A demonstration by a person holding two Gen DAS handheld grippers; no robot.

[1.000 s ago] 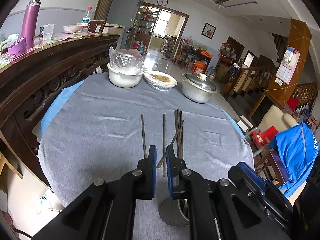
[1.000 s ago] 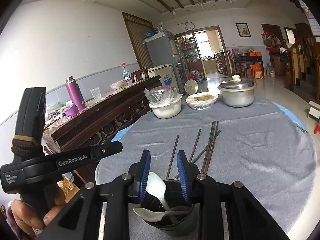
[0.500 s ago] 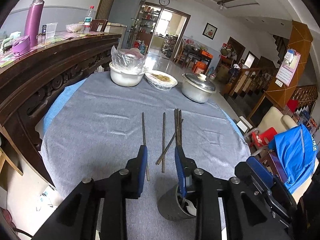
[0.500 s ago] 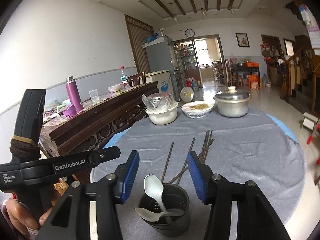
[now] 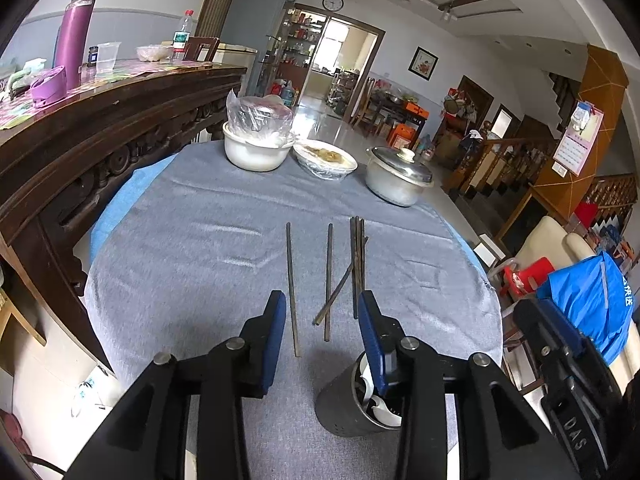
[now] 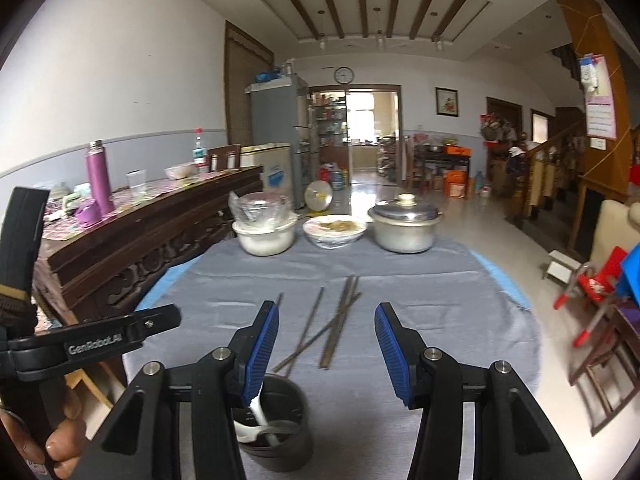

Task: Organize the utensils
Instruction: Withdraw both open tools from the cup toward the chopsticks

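Several dark chopsticks (image 5: 329, 276) (image 6: 338, 320) lie loose on the grey tablecloth (image 5: 200, 260), some of them crossed. A dark round holder cup (image 5: 344, 404) (image 6: 280, 440) stands near the table's front edge with white spoons (image 6: 256, 408) inside. My left gripper (image 5: 322, 304) hovers above the near ends of the chopsticks. Its jaws are opening and nothing is between them. My right gripper (image 6: 326, 312) stands open just above and behind the cup, holding nothing.
At the far side of the table stand a white bowl with a plastic bag (image 5: 256, 152), a covered dish (image 5: 326, 158) and a lidded metal pot (image 5: 398, 178). A carved wooden sideboard (image 5: 100, 120) runs along the left. Chairs (image 6: 592, 292) stand off the right edge.
My left jaws have gone from nearly shut to parted. My right jaws have spread away from the white spoon, which stays in the cup, and that gripper has risen and tilted up.
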